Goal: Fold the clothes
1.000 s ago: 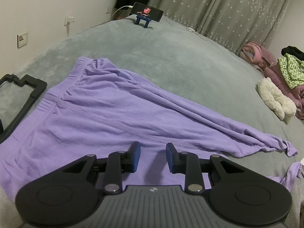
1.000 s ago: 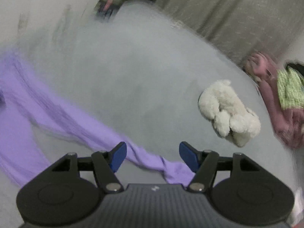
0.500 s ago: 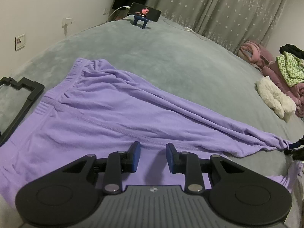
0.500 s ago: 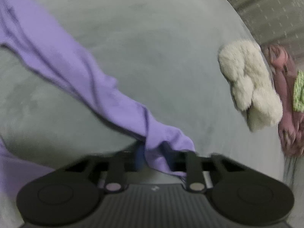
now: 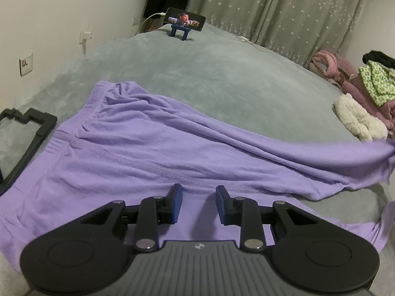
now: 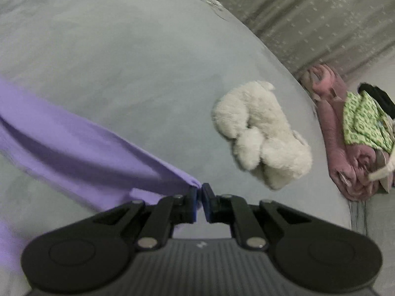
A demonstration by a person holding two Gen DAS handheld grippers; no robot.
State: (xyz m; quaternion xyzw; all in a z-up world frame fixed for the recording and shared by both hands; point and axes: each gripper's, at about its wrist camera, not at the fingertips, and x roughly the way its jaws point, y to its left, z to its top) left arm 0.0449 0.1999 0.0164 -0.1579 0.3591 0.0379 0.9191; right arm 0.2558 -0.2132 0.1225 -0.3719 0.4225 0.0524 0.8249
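Purple trousers (image 5: 153,153) lie spread across the grey bed (image 5: 222,74), and only the left wrist view shows their waistband, with the left gripper (image 5: 198,203) hovering over the cloth, jaws apart and gripping nothing. The right wrist view alone shows the right gripper (image 6: 199,203) clamped on the end of one leg, which looks lifted off the bed, though blur makes that uncertain. Just beyond lies a white plush toy (image 6: 261,133) beside a pink garment (image 6: 345,148); a phone on a stand (image 5: 185,22) sits far off.

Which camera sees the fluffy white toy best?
The right wrist view: the fluffy white toy lies whole and near on the grey bed. The left wrist view shows it small at the right edge.
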